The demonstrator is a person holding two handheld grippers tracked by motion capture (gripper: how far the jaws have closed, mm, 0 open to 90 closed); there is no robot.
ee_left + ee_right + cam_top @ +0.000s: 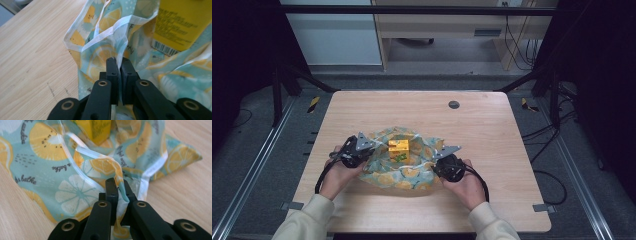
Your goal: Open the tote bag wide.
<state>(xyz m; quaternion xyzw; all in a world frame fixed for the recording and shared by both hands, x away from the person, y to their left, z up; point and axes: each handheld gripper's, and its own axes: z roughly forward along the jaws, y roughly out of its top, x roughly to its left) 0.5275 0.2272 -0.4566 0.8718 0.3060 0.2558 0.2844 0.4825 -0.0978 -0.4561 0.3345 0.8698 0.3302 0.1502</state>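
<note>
Two grippers pinching opposite sides of a lemon-print cloth (pixel 404 170) on a wooden table (pixel 492 135), with a yellow box (pixel 398 148) standing on the cloth near its middle. Chief risk, as judged: slip of the thin fabric out of either pinch under tension, since in both gripper views little more than a hem fold (pixel 107 31) sits between the pads. Second risk: toppling or sliding of the box if one side rises faster than the other, the box being loose on the cloth and unsupported at its sides. Third risk: uneven pull dragging the whole bundle across the table rather than gathering it over the box. Left gripper (pixel 119 65): jaws closed to a hairline gap, a white-edged fold of cloth clamped between the tips, remaining fabric billowing up beyond them toward the box's barcoded face. Right gripper (pixel 117 185): jaws likewise nearly together, a twisted strip of cloth caught between them and trailing down past the pads; box corner visible above and beyond. High view: left gripper (pixel 353 151) at the cloth's left edge, right gripper (pixel 447 162) at its right edge, each held in a hand from below, cloth crumpled between them and lying slightly toward the near half of the table.
</note>
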